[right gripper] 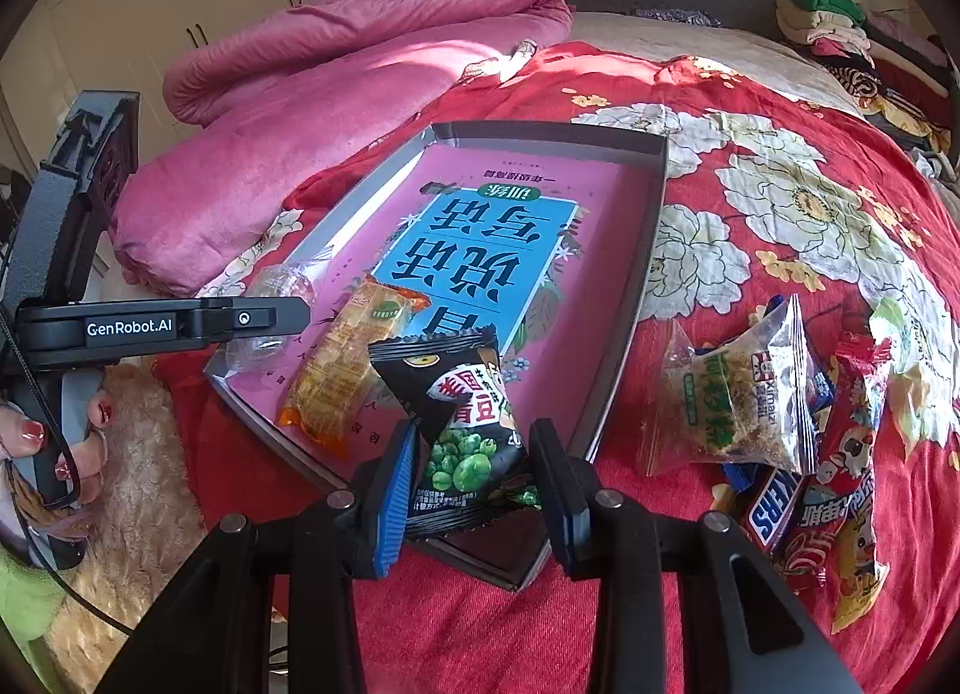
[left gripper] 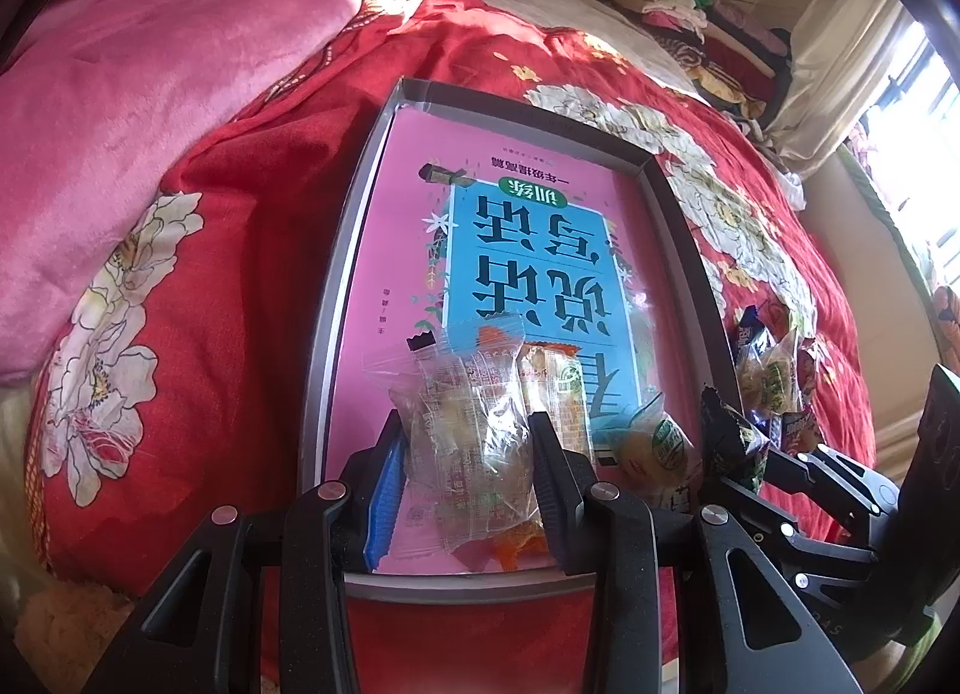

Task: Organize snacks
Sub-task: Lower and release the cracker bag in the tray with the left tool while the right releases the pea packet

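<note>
A grey shallow box (left gripper: 336, 286) (right gripper: 651, 250) lies on the red floral bedspread, with a pink and blue book flat inside. My left gripper (left gripper: 471, 442) is shut on a clear-wrapped snack (left gripper: 468, 430) over the box's near end; it also shows in the right wrist view (right gripper: 282, 286). An orange snack pack (left gripper: 555, 394) (right gripper: 348, 364) lies in the box beside it. My right gripper (right gripper: 474, 454) is shut on a black green-pea packet (right gripper: 468, 424) over the box's near right corner; the packet also shows in the left wrist view (left gripper: 735, 442).
A pile of loose snacks (right gripper: 780, 424) (left gripper: 774, 376) lies on the bedspread right of the box, including a Snickers bar (right gripper: 771, 508). A pink quilt (right gripper: 336, 94) is bunched at the left. Folded clothes (right gripper: 840, 28) are stacked at the far right.
</note>
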`<state>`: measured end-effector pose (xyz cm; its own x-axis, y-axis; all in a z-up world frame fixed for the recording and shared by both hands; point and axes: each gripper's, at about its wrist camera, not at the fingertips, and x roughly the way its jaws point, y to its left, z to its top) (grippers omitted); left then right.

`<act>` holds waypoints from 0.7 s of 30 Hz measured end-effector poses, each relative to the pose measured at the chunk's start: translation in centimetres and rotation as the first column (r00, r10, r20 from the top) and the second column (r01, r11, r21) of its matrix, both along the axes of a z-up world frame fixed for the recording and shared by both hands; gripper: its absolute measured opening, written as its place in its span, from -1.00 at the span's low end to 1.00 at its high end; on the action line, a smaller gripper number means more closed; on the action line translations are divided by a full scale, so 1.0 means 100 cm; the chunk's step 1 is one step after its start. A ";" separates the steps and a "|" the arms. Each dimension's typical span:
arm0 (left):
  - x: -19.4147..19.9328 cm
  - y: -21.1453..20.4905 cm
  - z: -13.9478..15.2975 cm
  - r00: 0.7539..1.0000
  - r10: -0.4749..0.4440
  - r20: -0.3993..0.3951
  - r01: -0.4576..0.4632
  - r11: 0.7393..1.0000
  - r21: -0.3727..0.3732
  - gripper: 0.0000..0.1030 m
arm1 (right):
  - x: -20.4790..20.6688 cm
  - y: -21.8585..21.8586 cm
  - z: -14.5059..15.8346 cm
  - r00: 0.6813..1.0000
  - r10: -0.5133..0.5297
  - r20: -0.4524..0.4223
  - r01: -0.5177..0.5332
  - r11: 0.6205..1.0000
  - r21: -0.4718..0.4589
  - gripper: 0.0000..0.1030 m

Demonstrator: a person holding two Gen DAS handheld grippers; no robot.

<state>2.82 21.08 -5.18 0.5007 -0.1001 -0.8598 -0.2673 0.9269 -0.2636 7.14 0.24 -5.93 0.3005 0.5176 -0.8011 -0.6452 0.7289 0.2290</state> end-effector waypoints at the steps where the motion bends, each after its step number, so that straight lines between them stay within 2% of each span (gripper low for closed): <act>1: 0.000 0.000 0.000 1.000 0.000 -0.001 0.000 1.000 0.001 -0.22 | -0.001 0.000 0.000 1.000 0.001 -0.001 -0.001 1.000 -0.001 -0.24; 21: 0.002 -0.001 -0.005 1.000 -0.008 -0.016 0.008 1.000 0.016 -0.21 | -0.003 -0.002 0.000 1.000 -0.001 0.000 0.001 1.000 -0.013 -0.22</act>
